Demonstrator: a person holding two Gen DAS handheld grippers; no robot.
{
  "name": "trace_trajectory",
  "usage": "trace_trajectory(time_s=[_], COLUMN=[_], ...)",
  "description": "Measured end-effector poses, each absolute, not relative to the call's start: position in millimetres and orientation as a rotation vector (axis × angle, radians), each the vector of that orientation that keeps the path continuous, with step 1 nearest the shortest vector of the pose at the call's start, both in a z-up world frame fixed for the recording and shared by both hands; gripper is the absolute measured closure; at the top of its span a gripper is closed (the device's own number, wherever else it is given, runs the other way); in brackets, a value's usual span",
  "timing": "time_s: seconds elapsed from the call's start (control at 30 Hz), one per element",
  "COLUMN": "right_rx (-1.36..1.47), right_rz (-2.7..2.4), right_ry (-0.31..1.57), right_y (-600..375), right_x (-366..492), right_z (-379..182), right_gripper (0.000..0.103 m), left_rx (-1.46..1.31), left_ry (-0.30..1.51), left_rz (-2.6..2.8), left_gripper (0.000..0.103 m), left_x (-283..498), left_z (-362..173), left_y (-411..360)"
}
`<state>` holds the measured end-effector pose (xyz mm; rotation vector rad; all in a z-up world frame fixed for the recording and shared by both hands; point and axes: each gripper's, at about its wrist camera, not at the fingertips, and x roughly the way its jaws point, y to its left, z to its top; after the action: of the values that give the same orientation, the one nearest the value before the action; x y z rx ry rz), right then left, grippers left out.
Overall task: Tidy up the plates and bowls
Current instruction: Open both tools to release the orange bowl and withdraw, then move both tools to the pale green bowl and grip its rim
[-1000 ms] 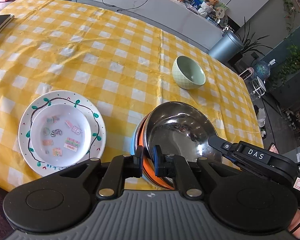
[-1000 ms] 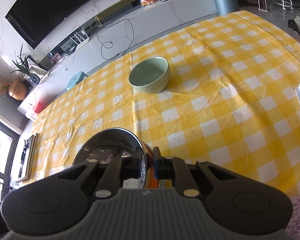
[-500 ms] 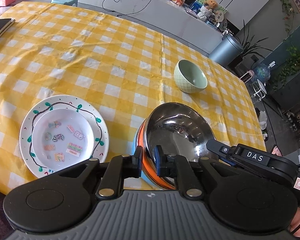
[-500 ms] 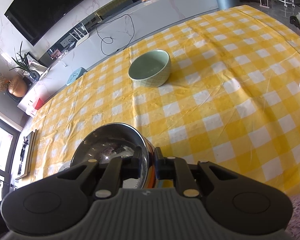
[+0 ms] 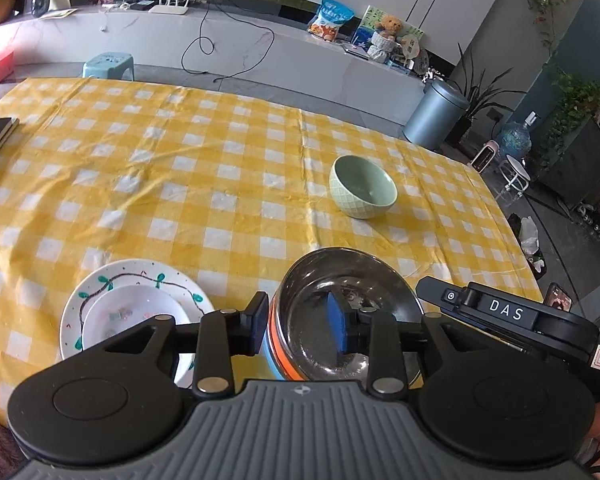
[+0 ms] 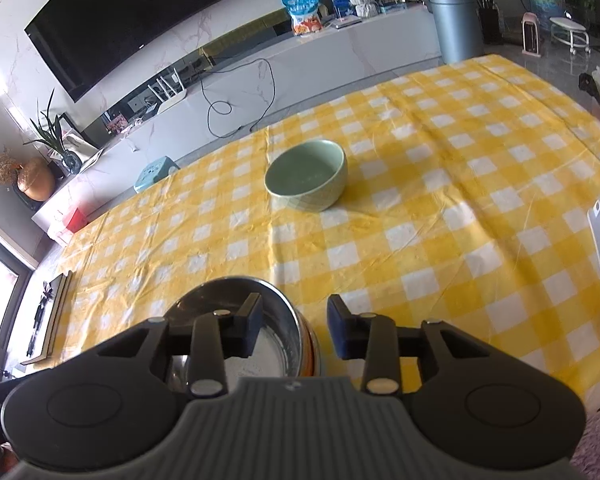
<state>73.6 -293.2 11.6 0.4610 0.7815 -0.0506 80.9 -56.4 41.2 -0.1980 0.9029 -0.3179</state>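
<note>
Left wrist view: left hand-held gripper [image 5: 300,326] had just spread, jaws straddling the steel bowl [image 5: 346,312] rim, no longer pinching. Bowl sat on the near counter [image 5: 220,184], beside stacked plates [image 5: 134,306].

Right wrist view: right hand-held gripper [image 6: 294,326] likewise spread, released. Green bowl [image 6: 306,174] remained farther off, likely next.

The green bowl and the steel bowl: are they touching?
Apart. The left wrist view shows checked cloth between the green bowl and the steel bowl; the right wrist view shows the same gap.
</note>
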Motion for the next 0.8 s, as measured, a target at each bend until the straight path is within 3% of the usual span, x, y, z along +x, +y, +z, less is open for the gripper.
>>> trace_trajectory(time_s=[0.27, 0.8], right_rx=[0.407, 0.313], right_rz=[-0.08, -0.188], right_ry=[0.727, 0.775], right_y=[-294.1, -316.4], right_x=[87.1, 164.0], right_z=[25.6, 18.9], right_gripper=[0.062, 0.062], left_rx=[-0.128, -0.022], left_ry=[0.862, 0.866], left_rz=[-0.367, -0.364], left_gripper=[0.063, 0.063], left_x=[92.5, 160.3], left_z=[56.5, 60.8], left_y=[-76.5, -123.0])
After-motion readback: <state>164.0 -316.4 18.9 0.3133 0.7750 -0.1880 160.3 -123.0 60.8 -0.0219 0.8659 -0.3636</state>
